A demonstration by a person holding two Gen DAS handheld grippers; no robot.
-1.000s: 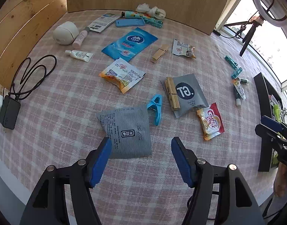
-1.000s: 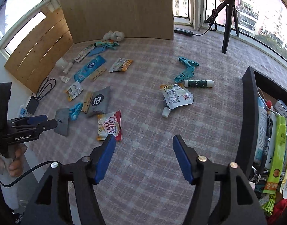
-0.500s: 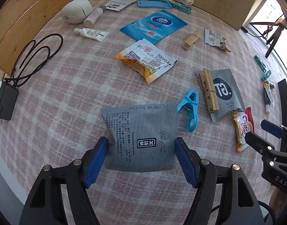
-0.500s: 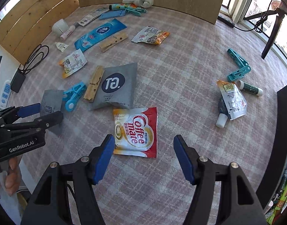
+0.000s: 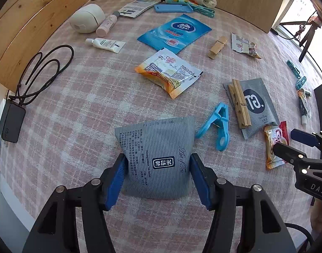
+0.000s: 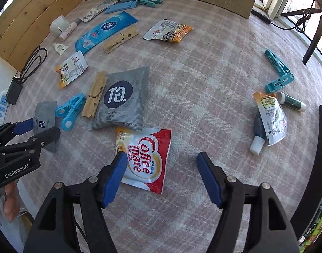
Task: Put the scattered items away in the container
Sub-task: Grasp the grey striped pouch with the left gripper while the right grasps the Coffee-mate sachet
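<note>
A grey striped tea packet [image 5: 154, 143] lies on the pink checked cloth. My left gripper [image 5: 156, 175] points down over it, and its blue pads are closing against the packet's two side edges, which bow inward. From the right wrist view the left gripper [image 6: 39, 129] shows at the left edge with the tea packet [image 6: 45, 113] in it. My right gripper [image 6: 162, 168] stands open just above a red and white Coffee mate sachet [image 6: 146, 154], its left pad over the sachet's left edge. The black container [image 6: 321, 147] stands at the right edge.
Close by lie a blue plastic clip [image 5: 219, 124], a wooden peg [image 5: 239, 105] on a grey GT packet [image 5: 255, 103], an orange sachet [image 5: 169, 73] and a blue wipes pack [image 5: 175, 33]. A charger with its cable [image 5: 11, 116] sits left. Teal clips [image 6: 278, 73] and small tubes lie right.
Both grippers came down toward the cloth. The left jaws straddled the grey tea packet and closed onto its sides. The right gripper moved over the Coffee mate sachet, still open.
</note>
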